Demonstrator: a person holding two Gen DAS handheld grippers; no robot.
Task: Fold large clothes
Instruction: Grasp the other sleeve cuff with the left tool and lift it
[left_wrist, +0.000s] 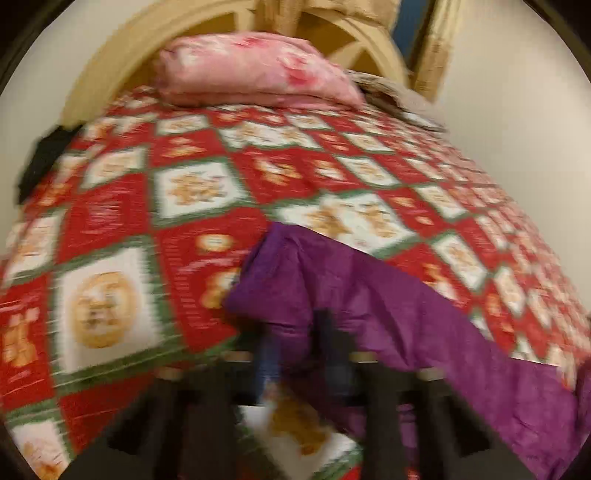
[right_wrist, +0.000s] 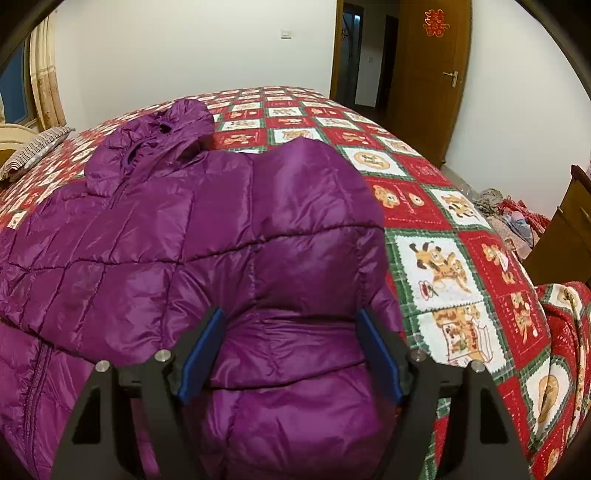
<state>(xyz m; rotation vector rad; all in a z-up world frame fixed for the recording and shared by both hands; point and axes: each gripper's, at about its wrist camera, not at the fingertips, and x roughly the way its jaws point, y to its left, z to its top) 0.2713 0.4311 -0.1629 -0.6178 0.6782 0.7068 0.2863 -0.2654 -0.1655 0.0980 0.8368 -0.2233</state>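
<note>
The left gripper (left_wrist: 295, 343) seems clamped on the purple down jacket (right_wrist: 207, 236); the right gripper (right_wrist: 291, 350) hangs open. Folding should keep the sleeve flat on the bed (right_wrist: 436, 266).

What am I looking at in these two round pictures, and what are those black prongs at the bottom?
No robot here: a person holds a two-finger gripper in each hand, with a wide-angle camera on each looking along its fingers. The prongs are those fingers. The blurry picture comes from the left gripper, which seems to pinch a fold of the purple jacket. The sharp one comes from the right gripper, open with blue pads either side of the jacket. The jacket lies spread on a bed with a red patterned quilt; a pink pillow sits at the head.
</note>
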